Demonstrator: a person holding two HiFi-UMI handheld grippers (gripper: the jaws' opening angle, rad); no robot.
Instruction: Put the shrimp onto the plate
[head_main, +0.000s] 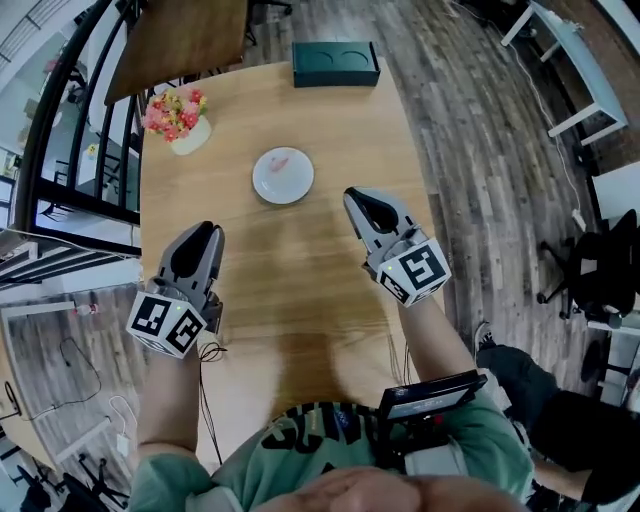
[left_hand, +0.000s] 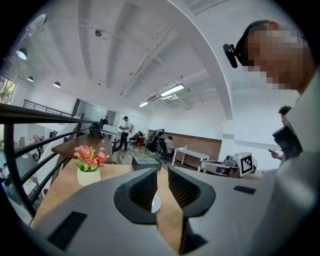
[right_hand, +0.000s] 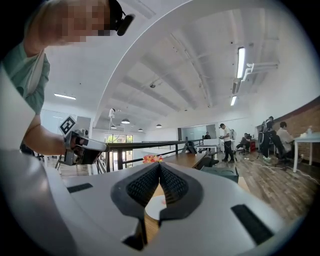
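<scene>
A white plate lies on the wooden table ahead of both grippers, and a small pink shrimp rests on it. My left gripper hovers near the table's left edge, short of the plate, its jaws a narrow gap apart with nothing between them. In the left gripper view the left gripper shows a sliver of the plate through that gap. My right gripper sits just right of the plate, empty. Seen in its own view, the right gripper has touching tips, with the plate and shrimp below them.
A white pot of pink flowers stands at the table's far left. A dark green box lies at the far edge. A black railing runs along the left side. An office chair stands on the floor to the right.
</scene>
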